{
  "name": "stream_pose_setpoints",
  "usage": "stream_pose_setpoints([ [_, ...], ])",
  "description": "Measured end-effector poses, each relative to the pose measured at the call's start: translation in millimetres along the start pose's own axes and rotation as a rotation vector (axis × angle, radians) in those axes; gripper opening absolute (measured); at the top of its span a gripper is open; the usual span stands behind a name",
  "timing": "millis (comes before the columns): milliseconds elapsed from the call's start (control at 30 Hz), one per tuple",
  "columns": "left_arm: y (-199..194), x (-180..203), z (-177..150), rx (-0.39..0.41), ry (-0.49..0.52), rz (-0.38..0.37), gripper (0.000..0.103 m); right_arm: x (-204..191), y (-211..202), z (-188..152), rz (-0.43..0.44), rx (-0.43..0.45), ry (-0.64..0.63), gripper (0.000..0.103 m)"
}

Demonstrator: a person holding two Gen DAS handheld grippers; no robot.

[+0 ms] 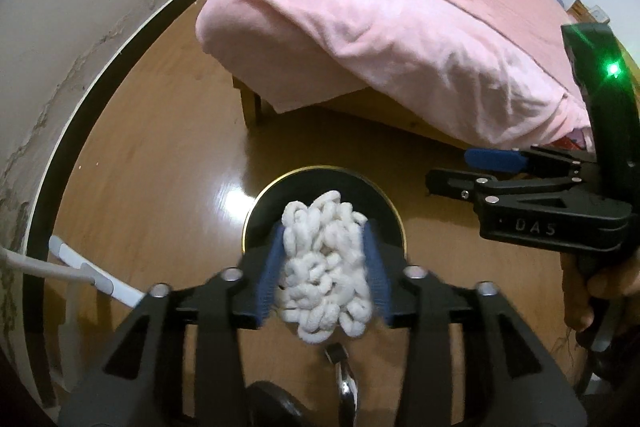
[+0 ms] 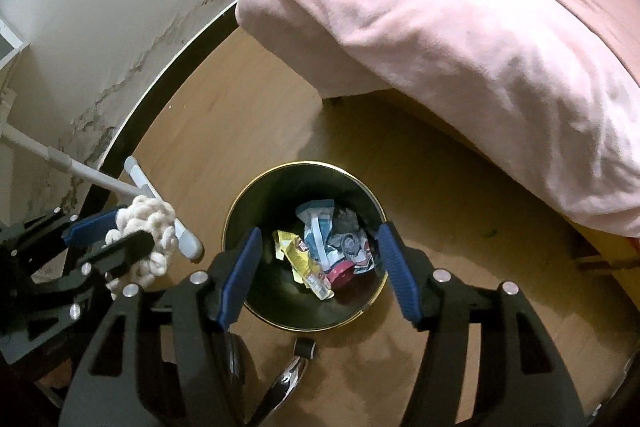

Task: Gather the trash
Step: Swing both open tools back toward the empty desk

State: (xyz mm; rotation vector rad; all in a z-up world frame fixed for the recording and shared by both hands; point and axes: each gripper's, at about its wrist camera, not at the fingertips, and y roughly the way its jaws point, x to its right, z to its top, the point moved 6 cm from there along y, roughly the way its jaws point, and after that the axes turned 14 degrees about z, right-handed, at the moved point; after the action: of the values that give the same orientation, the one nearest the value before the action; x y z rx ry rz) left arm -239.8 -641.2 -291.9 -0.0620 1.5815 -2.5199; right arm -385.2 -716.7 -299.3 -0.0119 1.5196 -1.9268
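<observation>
A white yarn bundle (image 1: pixel 320 267) sits between the blue pads of my left gripper (image 1: pixel 325 227), and both pads touch its sides. It hangs over the mouth of a black bin with a gold rim (image 1: pixel 320 169). In the right wrist view the same bundle (image 2: pixel 148 223) shows in the left gripper (image 2: pixel 136 227), left of the bin (image 2: pixel 236 219). My right gripper (image 2: pixel 318 247) stands open above the bin with nothing between its fingers. Crumpled wrappers (image 2: pixel 316 255) lie inside the bin. The right gripper (image 1: pixel 448 171) also shows in the left wrist view, beside the bin.
A bed under a pink blanket (image 2: pixel 460 47) overhangs the wooden floor behind the bin. A white long-handled tool (image 2: pixel 80 173) leans by the wall and dark skirting at left. A chrome caster leg (image 2: pixel 296 359) is just in front of the bin.
</observation>
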Motion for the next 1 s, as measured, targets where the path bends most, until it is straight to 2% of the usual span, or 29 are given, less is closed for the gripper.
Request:
stream_pose_setpoints([
  [67,-4,-1,3,0.007,-0.017,-0.008,0.058,0,-4,2,-0.002,0.01,0.003,0.06],
  [233,-17,-5,9,0.023,-0.032,-0.018,0.063,-5,-18,6,-0.009,0.033,-0.006,0.06],
  [333,-35,-11,12,0.061,-0.035,-0.002,0.073,-16,-29,11,-0.01,0.049,-0.026,0.064],
  [433,-64,-23,14,0.107,-0.041,0.027,0.083,-36,-43,19,-0.014,0.071,-0.07,0.073],
  [567,-119,-56,17,0.176,-0.065,0.113,0.091,-77,-68,35,0.005,0.116,-0.149,0.078],
  [667,-173,-90,13,0.248,-0.089,0.18,0.093,-131,-95,50,0.022,0.185,-0.241,0.084],
  [800,-246,-152,-11,0.327,-0.17,0.315,0.095,-231,-121,66,0.099,0.255,-0.406,0.089],
  [867,-284,-194,-37,0.354,-0.256,0.396,0.096,-281,-123,66,0.155,0.257,-0.482,0.089],
  [967,-328,-255,-84,0.341,-0.39,0.532,0.096,-371,-118,56,0.259,0.253,-0.621,0.09],
  [1000,-340,-272,-101,0.334,-0.432,0.577,0.096,-390,-116,54,0.281,0.248,-0.648,0.09],
])
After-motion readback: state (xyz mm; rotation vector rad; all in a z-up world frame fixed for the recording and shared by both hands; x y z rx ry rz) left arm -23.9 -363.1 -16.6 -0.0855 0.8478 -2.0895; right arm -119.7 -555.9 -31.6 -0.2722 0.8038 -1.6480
